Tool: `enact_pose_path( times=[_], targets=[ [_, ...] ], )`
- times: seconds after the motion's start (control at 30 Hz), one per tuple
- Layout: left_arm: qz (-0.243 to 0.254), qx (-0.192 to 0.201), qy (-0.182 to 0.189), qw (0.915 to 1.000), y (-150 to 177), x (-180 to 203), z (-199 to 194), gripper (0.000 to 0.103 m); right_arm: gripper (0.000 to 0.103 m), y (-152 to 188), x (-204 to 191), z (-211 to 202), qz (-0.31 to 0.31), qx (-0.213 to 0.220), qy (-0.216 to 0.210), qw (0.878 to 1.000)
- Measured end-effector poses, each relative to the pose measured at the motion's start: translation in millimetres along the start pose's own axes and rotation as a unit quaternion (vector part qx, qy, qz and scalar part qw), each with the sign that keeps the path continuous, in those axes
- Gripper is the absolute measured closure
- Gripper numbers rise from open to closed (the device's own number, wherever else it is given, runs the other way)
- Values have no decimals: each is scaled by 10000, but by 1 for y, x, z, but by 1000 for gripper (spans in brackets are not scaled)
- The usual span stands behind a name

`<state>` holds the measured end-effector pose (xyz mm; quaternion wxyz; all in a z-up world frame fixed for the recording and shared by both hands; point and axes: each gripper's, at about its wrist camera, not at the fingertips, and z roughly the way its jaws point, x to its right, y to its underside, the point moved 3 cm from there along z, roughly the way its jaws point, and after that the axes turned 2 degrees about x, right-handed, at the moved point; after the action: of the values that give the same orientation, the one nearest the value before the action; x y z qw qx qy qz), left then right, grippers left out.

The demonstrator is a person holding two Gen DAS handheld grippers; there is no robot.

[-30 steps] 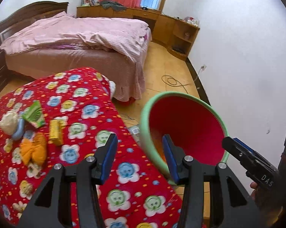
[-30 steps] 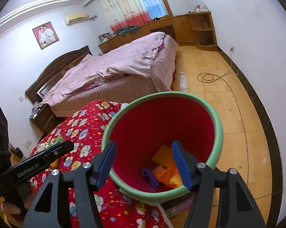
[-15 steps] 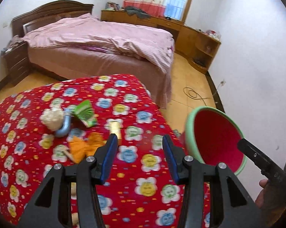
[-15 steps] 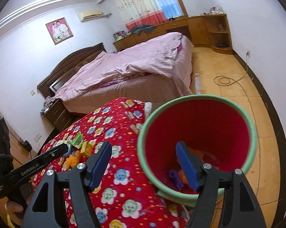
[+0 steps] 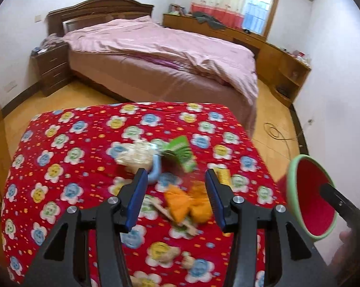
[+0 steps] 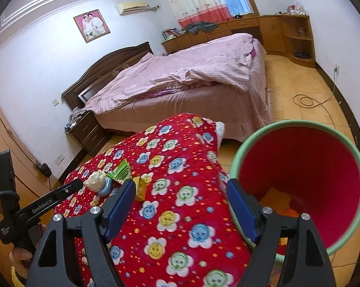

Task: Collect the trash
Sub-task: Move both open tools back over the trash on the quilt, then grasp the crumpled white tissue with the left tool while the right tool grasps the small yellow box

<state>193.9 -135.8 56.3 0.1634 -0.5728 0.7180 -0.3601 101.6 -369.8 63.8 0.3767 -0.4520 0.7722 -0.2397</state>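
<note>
Left gripper point(image 5: 175, 201): jaws opening, about half wide, nothing between the pads. It points down at the trash pile on the red cloth point(image 5: 72, 143). Right gripper point(image 6: 180, 208): jaws opening, wide, empty, aimed across the cloth with the bin point(image 6: 347, 239) just to its right.

Progress: partly done, by my read. The bin already holds some scraps, orange and yellow bits point(image 6: 277, 203) at the bottom. At least 5 pieces are left on the cloth.

What is left, seen from the left gripper:
- Orange wrapper point(image 5: 187, 203): nearest, lying in line between the 2 fingers, just beyond the tips. Not touched yet.
- Blue ring point(image 5: 156, 171): just past the left finger, touching the white wad.
- White crumpled wad point(image 5: 135, 155): farther and left of the ring.
- Green packet point(image 5: 180, 153): far side of the pile, right of the wad.
- Yellow box point(image 5: 224, 177): right of the pile, just beyond the right finger.

Some pale scraps also lie near the close edge of the cloth, too blurred to name.

In the right view the same pile sits left of the left finger, with the yellow box closest to it. The bin stands off the cloth's right side, well apart from the pile. The orange wrapper looks like the next pick for the left gripper.
</note>
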Motion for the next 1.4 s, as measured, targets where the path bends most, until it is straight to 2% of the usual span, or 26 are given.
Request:
enact_pose_path(
  times=[0.3, 0.57, 0.8, 1.03, 1.17, 1.23, 1.4],
  targets=[
    [-105, -100, -434, 9990, -9, -36, 37, 42, 22, 1, -10, 30, 145, -134, -50, 9998],
    [-213, -290, -435, 9984, -12, -44, 76, 42, 22, 5, -7, 50, 180, -297, 15, 9994],
    [-362, -318, -508, 9975, -11, -53, 94, 42, 22, 6, -6, 60, 186, -368, 50, 9991],
    [-614, -362, -203, 9973, -6, -61, 101, 43, 22, 10, -10, 70, 158, -477, 25, 9987],
    [-795, -332, 79, 9962, -7, -65, 94, 66, 22, 13, -17, 73, 80, -530, -22, 9986],
    [-828, -304, 162, 9960, -8, -66, 89, 71, 22, 14, -21, 75, 31, -546, -41, 9985],
    [-774, -198, 168, 9967, -7, -68, 76, 74, 22, 18, -32, 81, -51, -619, -109, 9980]
  ],
)
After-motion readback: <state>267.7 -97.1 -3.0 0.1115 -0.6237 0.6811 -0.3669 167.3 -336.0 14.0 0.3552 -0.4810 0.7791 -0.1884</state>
